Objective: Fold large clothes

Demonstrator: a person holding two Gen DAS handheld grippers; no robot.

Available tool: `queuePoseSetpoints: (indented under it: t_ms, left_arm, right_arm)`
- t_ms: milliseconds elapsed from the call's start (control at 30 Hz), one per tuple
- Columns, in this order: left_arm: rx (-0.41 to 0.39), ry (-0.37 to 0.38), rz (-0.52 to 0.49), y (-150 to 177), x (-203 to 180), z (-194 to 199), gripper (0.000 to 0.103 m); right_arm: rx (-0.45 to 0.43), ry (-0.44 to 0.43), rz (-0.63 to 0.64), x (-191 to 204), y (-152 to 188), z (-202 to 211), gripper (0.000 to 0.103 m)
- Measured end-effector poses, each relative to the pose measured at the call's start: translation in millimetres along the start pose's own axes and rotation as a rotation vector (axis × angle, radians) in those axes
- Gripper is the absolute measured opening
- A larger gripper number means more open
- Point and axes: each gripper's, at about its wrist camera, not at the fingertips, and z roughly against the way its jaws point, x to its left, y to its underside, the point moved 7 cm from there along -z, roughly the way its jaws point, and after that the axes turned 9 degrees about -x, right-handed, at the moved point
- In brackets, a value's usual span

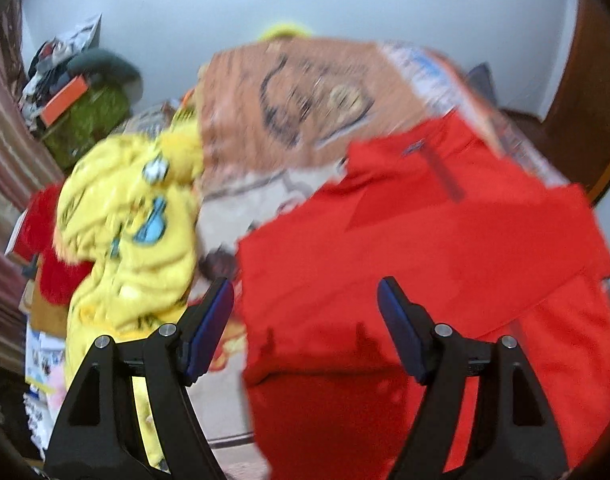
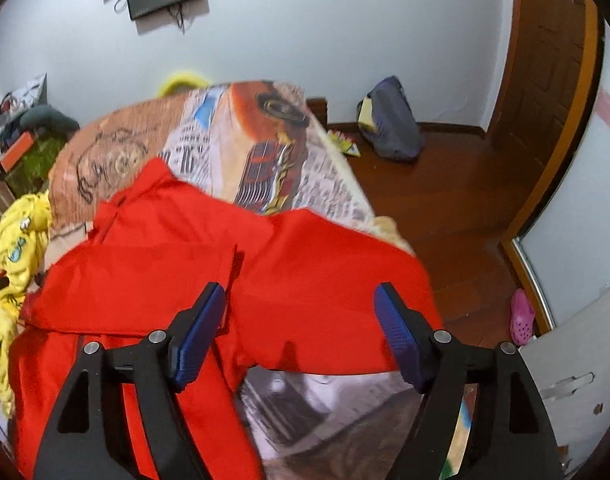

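A large red garment (image 1: 425,260) lies spread on a bed with a printed cover (image 1: 305,100). Its collar points to the far end and one sleeve is folded across the body. My left gripper (image 1: 305,320) is open above the garment's near left part, holding nothing. In the right wrist view the red garment (image 2: 265,272) fills the middle of the bed cover (image 2: 273,152). My right gripper (image 2: 301,324) is open above the garment's near right edge, holding nothing.
A yellow patterned garment (image 1: 133,232) lies heaped at the bed's left side; it also shows in the right wrist view (image 2: 13,248). A cluttered pile (image 1: 73,92) stands at the far left. On the wood floor to the right are a dark bag (image 2: 393,120) and a pink shoe (image 2: 521,316).
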Motion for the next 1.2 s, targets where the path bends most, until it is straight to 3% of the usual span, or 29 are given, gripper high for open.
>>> queuePoseSetpoints:
  t_ms: [233, 433, 567, 700, 867, 1000, 1067, 1133, 1200]
  left_arm:
    - [-0.067, 0.128, -0.030, -34, -73, 13, 0.076]
    - [-0.018, 0.206, -0.085, -22, -135, -16, 0.076]
    - [0.028, 0.243, -0.115, -8, -165, -30, 0.076]
    - [0.051, 0.262, -0.130, -1, -178, -37, 0.076]
    - [0.065, 0.248, -0.126, 3, -174, -45, 0.076]
    - [0.071, 0.239, -0.111, 6, -167, -48, 0.076]
    - [0.072, 0.228, -0.103, 7, -163, -49, 0.076]
    - [0.073, 0.226, -0.097, 8, -160, -48, 0.076]
    - [0.070, 0.227, -0.096, 7, -159, -45, 0.076]
  right_arm:
    - [0.027, 0.019, -0.115, -39, 18, -3, 0.078]
    - [0.156, 0.016, -0.252, -66, 59, -35, 0.078]
    - [0.243, -0.026, -0.427, -86, 89, -61, 0.078]
    - [0.268, -0.044, -0.562, -99, 104, -81, 0.078]
    - [0.223, -0.047, -0.655, -110, 101, -96, 0.077]
    - [0.196, -0.031, -0.699, -115, 97, -107, 0.061]
    - [0.179, 0.004, -0.694, -118, 93, -108, 0.045]
    - [0.166, 0.020, -0.677, -120, 87, -108, 0.018]
    - [0.153, 0.016, -0.675, -120, 80, -107, 0.012]
